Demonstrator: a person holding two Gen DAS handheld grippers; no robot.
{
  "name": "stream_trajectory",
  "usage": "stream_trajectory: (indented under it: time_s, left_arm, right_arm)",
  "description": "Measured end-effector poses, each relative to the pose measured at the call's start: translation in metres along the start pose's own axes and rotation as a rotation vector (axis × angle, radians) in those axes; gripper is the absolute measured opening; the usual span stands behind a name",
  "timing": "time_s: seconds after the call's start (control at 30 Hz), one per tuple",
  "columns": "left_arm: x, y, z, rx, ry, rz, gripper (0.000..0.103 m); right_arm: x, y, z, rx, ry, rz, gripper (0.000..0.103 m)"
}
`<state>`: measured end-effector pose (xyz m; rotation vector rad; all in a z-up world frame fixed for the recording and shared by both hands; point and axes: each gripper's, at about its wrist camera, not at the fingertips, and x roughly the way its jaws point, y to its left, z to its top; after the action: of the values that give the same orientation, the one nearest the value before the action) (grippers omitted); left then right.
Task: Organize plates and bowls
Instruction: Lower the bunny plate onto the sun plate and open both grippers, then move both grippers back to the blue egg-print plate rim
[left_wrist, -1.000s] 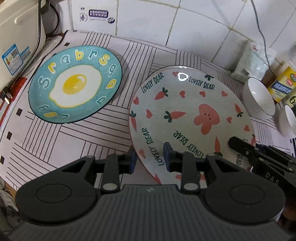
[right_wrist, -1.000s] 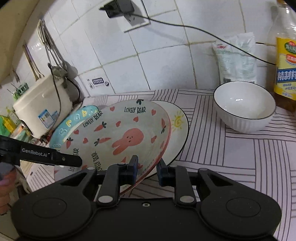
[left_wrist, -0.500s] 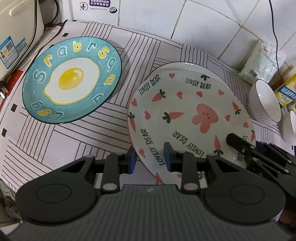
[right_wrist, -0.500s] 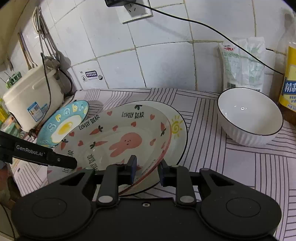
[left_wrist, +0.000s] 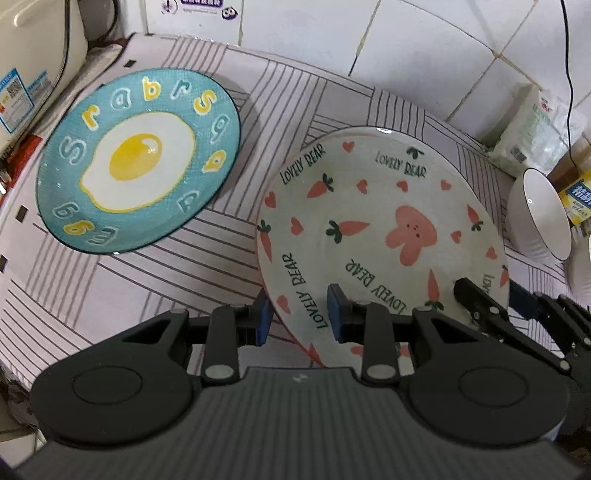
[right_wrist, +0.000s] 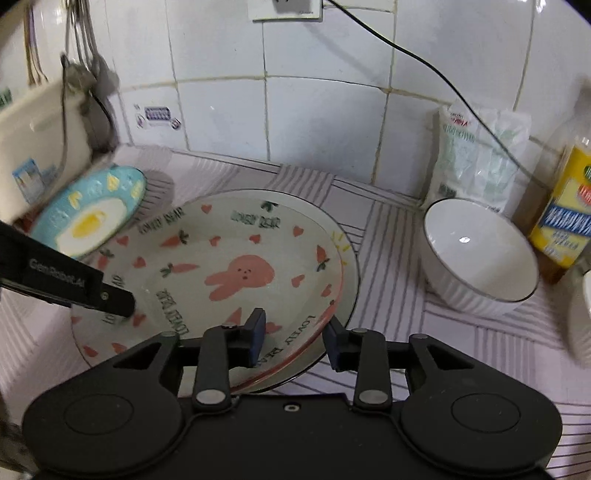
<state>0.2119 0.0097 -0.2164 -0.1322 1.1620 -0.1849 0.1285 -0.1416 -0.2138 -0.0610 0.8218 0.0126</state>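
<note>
The left gripper (left_wrist: 299, 314) is open, its blue pads on both sides of the near rim of the bunny plate (left_wrist: 384, 229) without pressing it. The right gripper (right_wrist: 293, 338) is open too, its pads astride the same plate's rim (and the rim of the sun plate (right_wrist: 349, 266) just under it). The bunny plate lies on the sun plate, on the striped cloth (left_wrist: 155, 273). The egg plate (left_wrist: 138, 158) lies apart on the left. A white bowl (right_wrist: 480, 258) stands to the right, near a bottle (right_wrist: 565, 206).
</note>
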Motion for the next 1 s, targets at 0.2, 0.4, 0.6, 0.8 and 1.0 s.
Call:
stream_trajectory:
  time_s: [0.2, 0.4, 0.6, 0.8, 1.0]
  left_arm:
    - [0.006, -0.009, -0.004, 0.019, -0.002, 0.0, 0.029]
    - [0.008, -0.013, -0.005, 0.035, -0.002, 0.014, 0.029]
    - [-0.014, -0.017, -0.011, 0.067, -0.008, 0.004, 0.028]
    - [-0.057, -0.019, -0.027, 0.142, -0.052, -0.027, 0.03]
    - [-0.097, -0.008, -0.042, 0.211, -0.085, -0.031, 0.031]
  right_arm:
    - [0.009, 0.01, 0.0, -0.11, 0.011, -0.129, 0.041]
    - [0.011, 0.009, -0.005, -0.123, -0.027, -0.15, 0.041]
    - [-0.008, 0.001, -0.008, -0.03, -0.054, -0.094, 0.04]
    - [-0.05, -0.008, -0.011, 0.051, -0.092, -0.021, 0.04]
    - [-0.086, -0.016, -0.007, 0.116, -0.078, 0.048, 0.043]
